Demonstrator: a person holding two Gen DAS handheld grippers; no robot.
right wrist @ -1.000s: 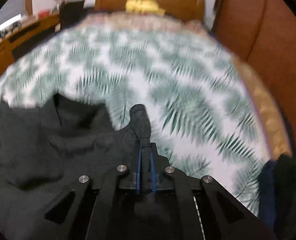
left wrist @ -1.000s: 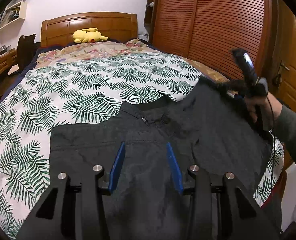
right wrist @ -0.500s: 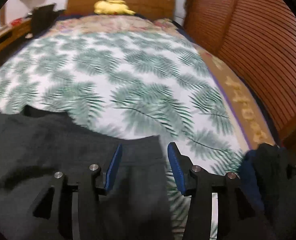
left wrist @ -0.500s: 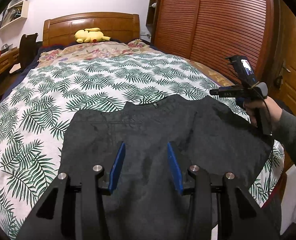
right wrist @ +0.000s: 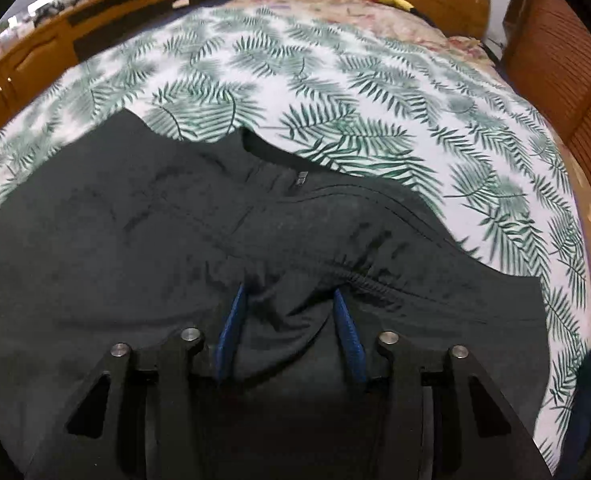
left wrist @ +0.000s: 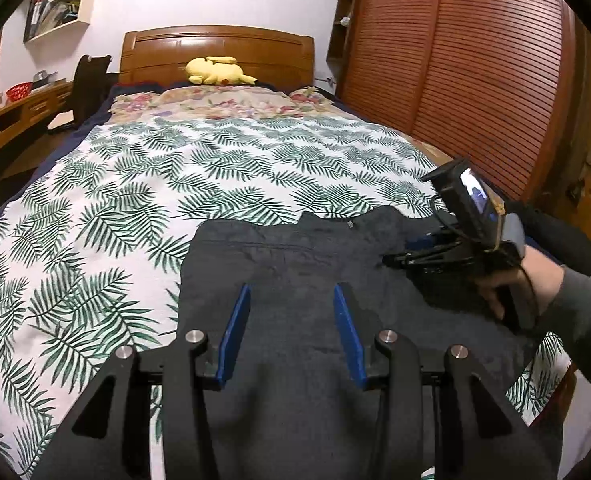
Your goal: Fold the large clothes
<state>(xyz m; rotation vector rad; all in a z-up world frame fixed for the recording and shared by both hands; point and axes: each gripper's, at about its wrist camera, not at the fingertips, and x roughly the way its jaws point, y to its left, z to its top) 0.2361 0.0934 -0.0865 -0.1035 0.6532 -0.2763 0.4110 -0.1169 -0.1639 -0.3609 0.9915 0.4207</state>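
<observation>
- Two hand-held black grippers with blue finger pads work over one dark garment on a bed.
- From its own camera, the left gripper hovers with its jaws partly apart and nothing between them; only cloth lies below.
- From its own camera, the right gripper points steeply down, its jaws closing around a raised, gathered ridge of fabric. Whether the pads already press it is hard to tell, as the view is slightly blurred.
- In the left view, a person's hand in a grey sleeve grips the right gripper's handle at the garment's right side.
- The large dark grey fleece garment lies spread flat at the near end of the bed, collar pointing toward the headboard.
- Under it is a white bedspread printed with green palm leaves.
- Farther off, a yellow plush toy rests against the wooden headboard.
- To the right stands a reddish slatted wooden wardrobe.
</observation>
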